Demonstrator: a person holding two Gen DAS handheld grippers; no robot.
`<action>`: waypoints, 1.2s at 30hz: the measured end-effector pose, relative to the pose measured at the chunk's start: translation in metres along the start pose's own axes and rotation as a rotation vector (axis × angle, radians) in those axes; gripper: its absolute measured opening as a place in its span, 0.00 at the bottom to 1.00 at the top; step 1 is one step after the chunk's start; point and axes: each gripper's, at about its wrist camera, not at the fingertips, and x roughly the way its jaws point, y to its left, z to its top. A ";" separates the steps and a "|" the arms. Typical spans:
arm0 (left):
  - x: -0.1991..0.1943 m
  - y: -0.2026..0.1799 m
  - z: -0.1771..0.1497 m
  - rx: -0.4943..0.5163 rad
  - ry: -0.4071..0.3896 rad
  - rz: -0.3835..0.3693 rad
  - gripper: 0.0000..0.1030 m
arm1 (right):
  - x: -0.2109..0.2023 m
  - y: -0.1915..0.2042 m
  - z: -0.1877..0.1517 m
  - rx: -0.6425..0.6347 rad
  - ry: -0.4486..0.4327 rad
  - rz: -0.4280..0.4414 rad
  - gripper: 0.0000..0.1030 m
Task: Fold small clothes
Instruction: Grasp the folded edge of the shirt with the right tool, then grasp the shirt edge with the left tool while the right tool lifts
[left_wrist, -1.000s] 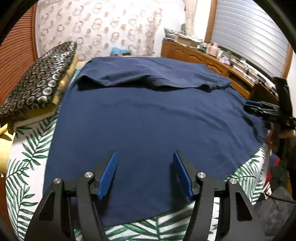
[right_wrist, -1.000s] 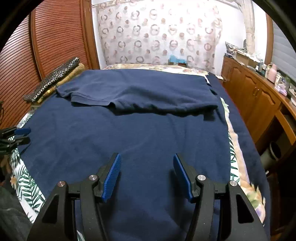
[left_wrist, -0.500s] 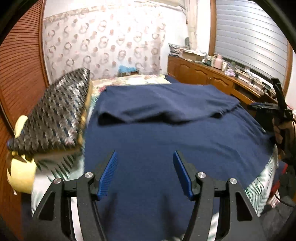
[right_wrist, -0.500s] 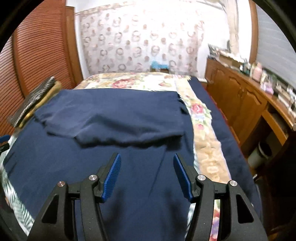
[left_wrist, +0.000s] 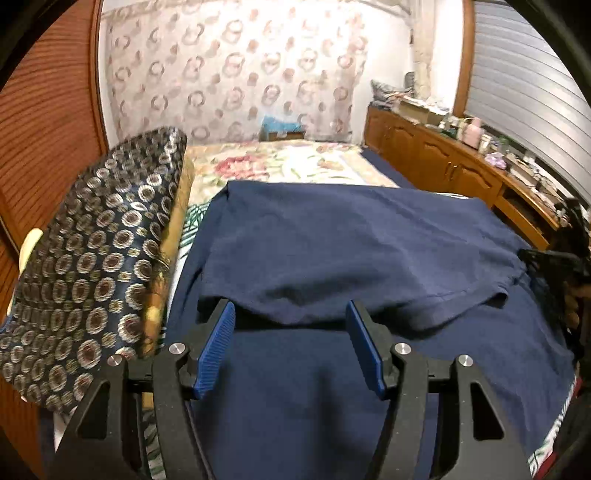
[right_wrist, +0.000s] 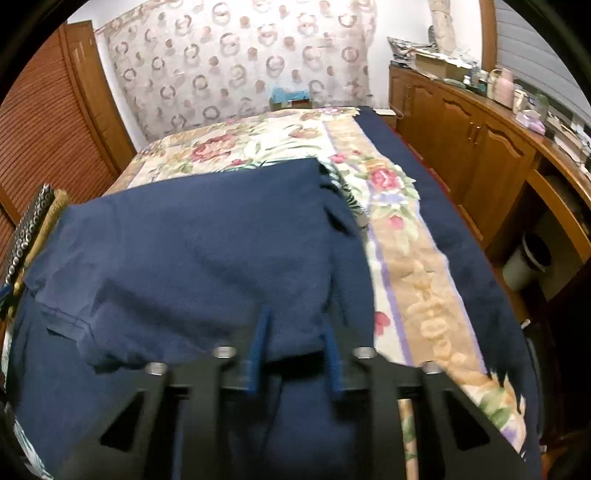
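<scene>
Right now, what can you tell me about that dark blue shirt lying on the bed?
The dark navy knit shirt lies spread on the bed, its far part folded toward the near end so a stitched hem edge lies across the lower layer. The fabric looks soft and matte, with a few gentle wrinkles. A patterned cushion sits beside it. The left claw is open at the fold's edge, and the right claw, blurred, stands at the fold's other end.

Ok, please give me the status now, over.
Left gripper open at shirt fold edge. Right gripper blurred, half closed at the fold. Cushion beside shirt, not blocking.
</scene>
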 end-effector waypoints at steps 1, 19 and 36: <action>0.004 0.001 0.001 -0.007 0.011 0.001 0.62 | 0.003 0.004 -0.001 -0.008 0.003 0.000 0.17; 0.031 0.008 0.004 -0.046 0.050 0.151 0.61 | 0.002 -0.003 -0.011 -0.034 -0.040 -0.009 0.13; 0.036 0.020 0.003 0.001 0.076 0.206 0.38 | -0.001 -0.004 -0.009 -0.045 -0.038 -0.017 0.13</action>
